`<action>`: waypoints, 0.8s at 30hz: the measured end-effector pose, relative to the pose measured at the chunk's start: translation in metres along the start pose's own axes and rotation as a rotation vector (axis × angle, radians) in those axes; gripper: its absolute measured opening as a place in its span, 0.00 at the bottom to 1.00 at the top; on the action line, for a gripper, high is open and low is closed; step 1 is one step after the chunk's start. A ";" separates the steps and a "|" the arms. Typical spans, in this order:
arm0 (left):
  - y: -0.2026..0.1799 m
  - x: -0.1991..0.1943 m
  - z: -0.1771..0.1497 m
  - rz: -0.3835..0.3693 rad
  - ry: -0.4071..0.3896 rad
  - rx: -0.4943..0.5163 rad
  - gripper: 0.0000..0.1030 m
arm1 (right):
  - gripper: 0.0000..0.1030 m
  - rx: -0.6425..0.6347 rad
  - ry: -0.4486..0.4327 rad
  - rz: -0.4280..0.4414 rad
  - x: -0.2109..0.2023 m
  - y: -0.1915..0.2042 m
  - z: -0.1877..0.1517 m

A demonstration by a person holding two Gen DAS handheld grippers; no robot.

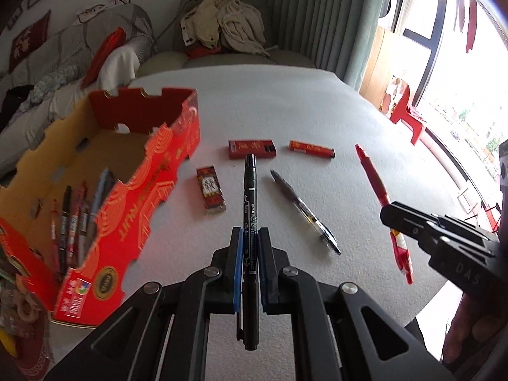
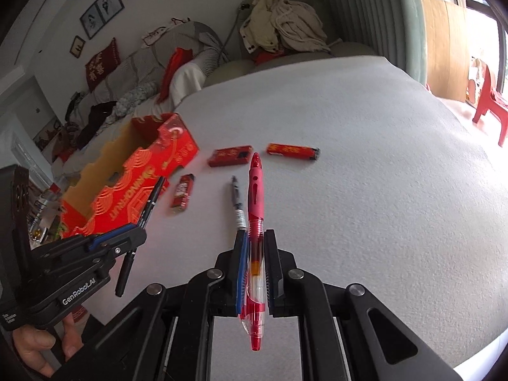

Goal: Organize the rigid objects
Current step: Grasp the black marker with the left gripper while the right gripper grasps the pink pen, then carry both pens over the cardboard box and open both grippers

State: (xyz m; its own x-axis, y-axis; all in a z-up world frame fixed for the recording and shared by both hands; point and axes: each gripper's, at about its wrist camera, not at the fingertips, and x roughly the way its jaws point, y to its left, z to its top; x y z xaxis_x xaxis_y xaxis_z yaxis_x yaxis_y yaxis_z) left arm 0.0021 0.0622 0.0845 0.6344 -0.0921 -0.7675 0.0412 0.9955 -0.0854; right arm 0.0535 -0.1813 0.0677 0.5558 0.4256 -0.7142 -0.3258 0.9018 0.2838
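1. Left claw [image 1: 250, 238] was clamped on a black marker [image 1: 249, 190], slim hard plastic with white print down the barrel, held lengthwise and clear of the surface [image 1: 317, 111].
2. Right claw [image 2: 256, 247] was clamped on a red pen [image 2: 256, 197], glossy plastic with a clear lower barrel and a clip, also lifted off the surface.
3. Box [image 1: 133, 209] stood at the left: red printed cardboard, plain brown inside, scalloped cut rim, open top. Several pens and markers already lay at its near end.
4. Progress, my read: partway. Some pens binned, two in hand, neither over the box yet.
5. Left on the surface: one clear-barrelled pen [image 1: 304, 212] with a dark grip, lying between the two claws; three small red packets [image 1: 211, 189], [image 1: 252, 149], [image 1: 311, 149], flat rectangular, printed. The two far ones sat side by side, the third nearer the box.
6. Surface looked like a pale grey, finely textured cover, matte, probably decent friction for small items.
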 end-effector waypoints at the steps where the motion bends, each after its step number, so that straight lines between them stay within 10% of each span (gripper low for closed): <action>1: 0.003 -0.003 0.001 0.005 -0.010 -0.006 0.09 | 0.11 -0.010 -0.010 0.008 -0.003 0.006 0.001; 24: 0.084 -0.054 0.004 0.095 -0.116 -0.178 0.09 | 0.11 -0.177 -0.123 0.037 -0.023 0.092 0.011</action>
State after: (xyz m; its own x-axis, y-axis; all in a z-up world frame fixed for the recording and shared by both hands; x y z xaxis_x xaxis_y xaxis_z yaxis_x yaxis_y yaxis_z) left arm -0.0259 0.1505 0.1214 0.7138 0.0157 -0.7001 -0.1536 0.9789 -0.1347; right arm 0.0191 -0.1069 0.1174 0.6268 0.4739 -0.6185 -0.4710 0.8628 0.1837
